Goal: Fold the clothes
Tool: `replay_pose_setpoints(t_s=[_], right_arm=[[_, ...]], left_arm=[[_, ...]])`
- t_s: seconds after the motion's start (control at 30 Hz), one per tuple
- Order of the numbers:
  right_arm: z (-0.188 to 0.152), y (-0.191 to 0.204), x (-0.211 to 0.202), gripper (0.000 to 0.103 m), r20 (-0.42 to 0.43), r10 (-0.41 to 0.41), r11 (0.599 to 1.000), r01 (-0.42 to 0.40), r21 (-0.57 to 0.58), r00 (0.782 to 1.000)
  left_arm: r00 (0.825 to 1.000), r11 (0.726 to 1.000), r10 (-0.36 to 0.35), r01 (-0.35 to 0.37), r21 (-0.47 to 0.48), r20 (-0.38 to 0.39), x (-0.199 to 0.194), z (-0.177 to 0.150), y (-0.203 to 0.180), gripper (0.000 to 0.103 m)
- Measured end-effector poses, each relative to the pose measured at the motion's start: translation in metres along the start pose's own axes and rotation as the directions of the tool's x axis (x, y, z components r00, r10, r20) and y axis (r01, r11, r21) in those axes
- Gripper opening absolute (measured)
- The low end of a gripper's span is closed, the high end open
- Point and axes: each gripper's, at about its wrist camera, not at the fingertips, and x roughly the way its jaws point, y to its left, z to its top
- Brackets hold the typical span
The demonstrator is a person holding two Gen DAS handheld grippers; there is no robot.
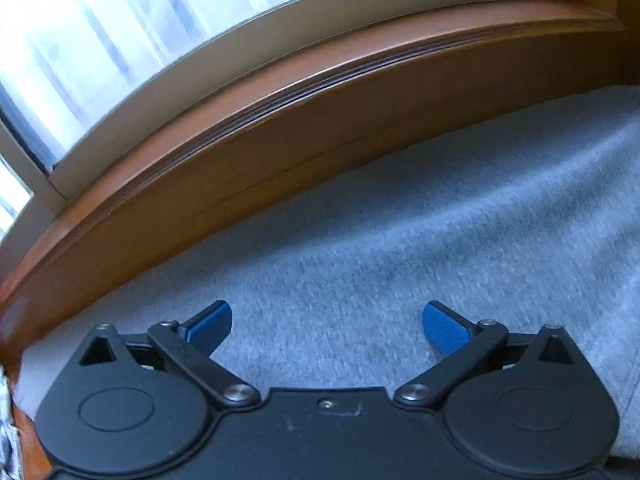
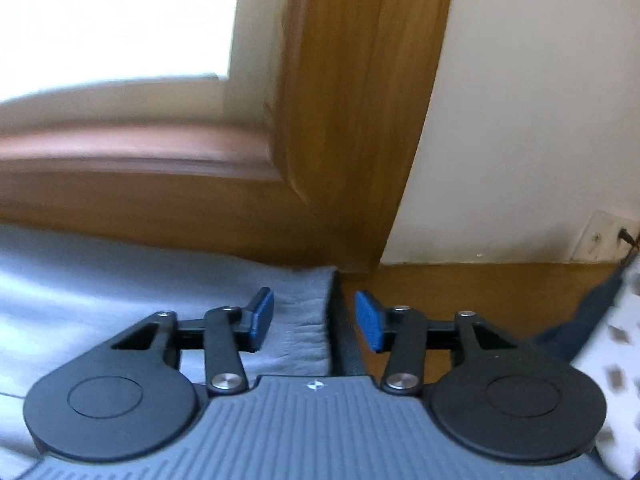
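1. Grey sweatshirt fabric (image 1: 400, 248), soft and fleecy with a faint speckled weave, lies spread flat right up against the brown wooden sill (image 1: 248, 128) under the window (image 1: 120, 40).
2. My left gripper (image 1: 327, 326) hovers over the cloth on the near side of that sill, its blue ribbed pads (image 1: 444, 330) spread wide apart with nothing pinched between them.
3. My right gripper (image 2: 315, 318) sits near the sill's corner, where the upright wooden frame (image 2: 348, 120) meets the cream wall (image 2: 520, 120).
4. Its fingers stand partly apart, not clamped; the ribbed cuff or hem (image 2: 304, 320) of the grey cloth lies in the gap, along with a dark strip beside it, and the pads do not press on either.
5. To the right of the sill's corner, bare wooden tabletop (image 2: 460, 288) shows, smooth and honey-coloured.
6. Farther right from that corner lies a white cloth with small dark specks (image 2: 616, 360), with a navy piece (image 2: 580, 320) against it.
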Motion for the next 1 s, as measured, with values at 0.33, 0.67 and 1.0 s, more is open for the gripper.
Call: replay_pose_setpoints(t_s=[0.33,0.67,1.0], right_arm=[[-0.061,0.065,-0.133,0.074,0.052,0.308,0.951,-0.307,-0.022,0.950],[-0.107,0.109,-0.185,0.076,-0.023,0.641,0.757,-0.637,-0.148,0.767],[-0.150,0.171,-0.229,0.076,-0.162,0.689,0.543,-0.651,-0.531,0.707]], left_arm=[[0.999,0.993,0.044,-0.044,-0.113,-0.006,-0.041,-0.018,0.012,0.102],[0.985,0.944,0.159,-0.173,-0.281,-0.070,-0.159,-0.136,0.036,0.102],[0.989,0.939,0.113,-0.137,-0.316,-0.093,-0.208,-0.211,0.004,0.102]])
